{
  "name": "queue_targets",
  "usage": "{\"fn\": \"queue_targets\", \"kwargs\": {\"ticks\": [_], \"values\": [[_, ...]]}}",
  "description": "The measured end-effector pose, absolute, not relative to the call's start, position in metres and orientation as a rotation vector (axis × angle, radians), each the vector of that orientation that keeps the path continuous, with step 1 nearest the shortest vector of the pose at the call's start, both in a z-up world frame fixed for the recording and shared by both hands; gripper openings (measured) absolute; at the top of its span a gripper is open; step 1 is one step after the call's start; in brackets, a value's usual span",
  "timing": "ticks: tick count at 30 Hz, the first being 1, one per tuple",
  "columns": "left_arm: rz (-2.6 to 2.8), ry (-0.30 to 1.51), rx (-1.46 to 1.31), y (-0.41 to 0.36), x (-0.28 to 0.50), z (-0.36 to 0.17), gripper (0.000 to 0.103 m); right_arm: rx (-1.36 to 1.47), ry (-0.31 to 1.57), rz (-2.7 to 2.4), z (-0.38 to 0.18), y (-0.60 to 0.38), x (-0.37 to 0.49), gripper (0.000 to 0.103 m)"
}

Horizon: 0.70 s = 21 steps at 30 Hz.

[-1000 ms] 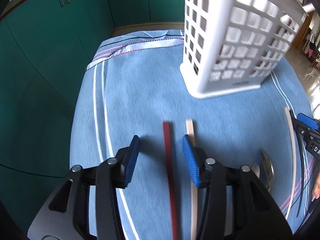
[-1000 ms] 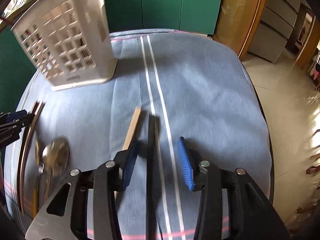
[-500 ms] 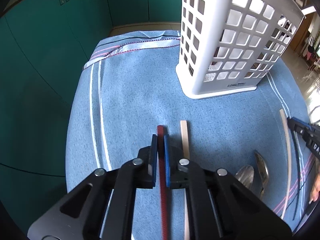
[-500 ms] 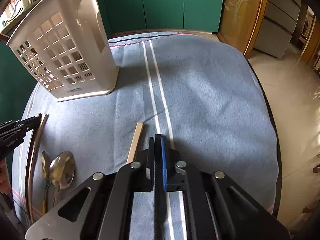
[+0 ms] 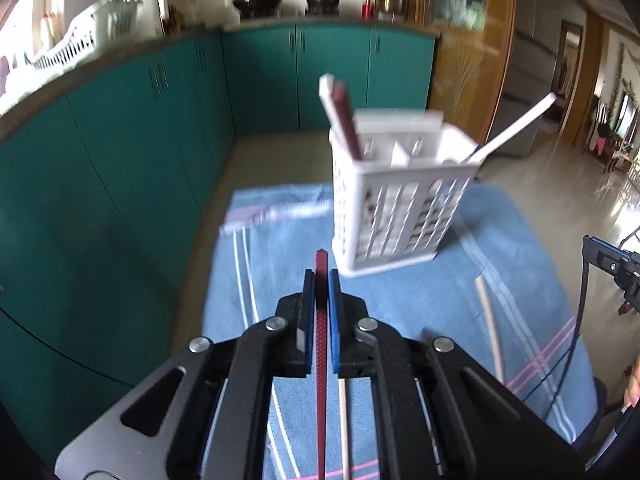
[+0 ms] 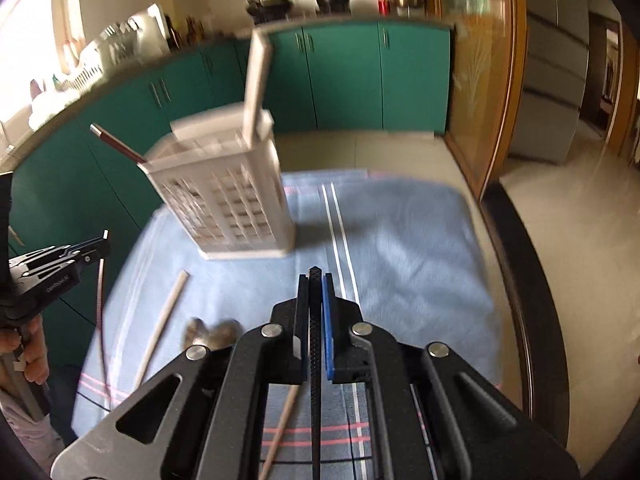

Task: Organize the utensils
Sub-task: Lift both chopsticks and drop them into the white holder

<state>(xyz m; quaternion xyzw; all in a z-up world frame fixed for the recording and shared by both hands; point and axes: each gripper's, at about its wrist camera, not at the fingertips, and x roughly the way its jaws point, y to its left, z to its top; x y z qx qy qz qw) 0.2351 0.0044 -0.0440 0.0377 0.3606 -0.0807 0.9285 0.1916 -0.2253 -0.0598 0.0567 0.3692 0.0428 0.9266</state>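
Note:
In the left wrist view my left gripper (image 5: pixel 320 276) is shut on a red chopstick (image 5: pixel 321 360), held above the blue cloth (image 5: pixel 280 248). In the right wrist view my right gripper (image 6: pixel 316 280) is shut on a black chopstick (image 6: pixel 315 380), also off the cloth. The white slotted caddy (image 5: pixel 400 208) stands ahead of both grippers, with a red and a white chopstick (image 5: pixel 340 112) in one corner and another white one (image 5: pixel 516 128) leaning out. A cream chopstick (image 6: pixel 168 312) and two spoons (image 6: pixel 212 332) lie on the cloth.
A second pale chopstick (image 6: pixel 280 428) lies under the right gripper. The table's dark edge (image 6: pixel 516 280) runs along the right, with floor beyond it. Teal cabinets (image 5: pixel 120 180) stand close on the left and behind. A person's hand (image 6: pixel 32 360) holds the left gripper's handle.
Both grippers went from open around a chopstick to shut on it, then rose off the cloth with the chopsticks. The views tipped up, so the caddy's top now shows.

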Motion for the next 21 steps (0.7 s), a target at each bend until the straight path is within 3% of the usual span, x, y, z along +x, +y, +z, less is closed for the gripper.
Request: {"fn": "queue_targets", "kwargs": {"ticks": [14,21], "values": [[-0.180,0.516,0.048,0.011,0.168,0.040,0.006,0.119,0.545,0.116,0.014,-0.223,0.134,0.007],[-0.156,0.515,0.028,0.017,0.168,0.040,0.006,0.107,0.516,0.101,0.028,-0.223,0.132,0.007]]}}
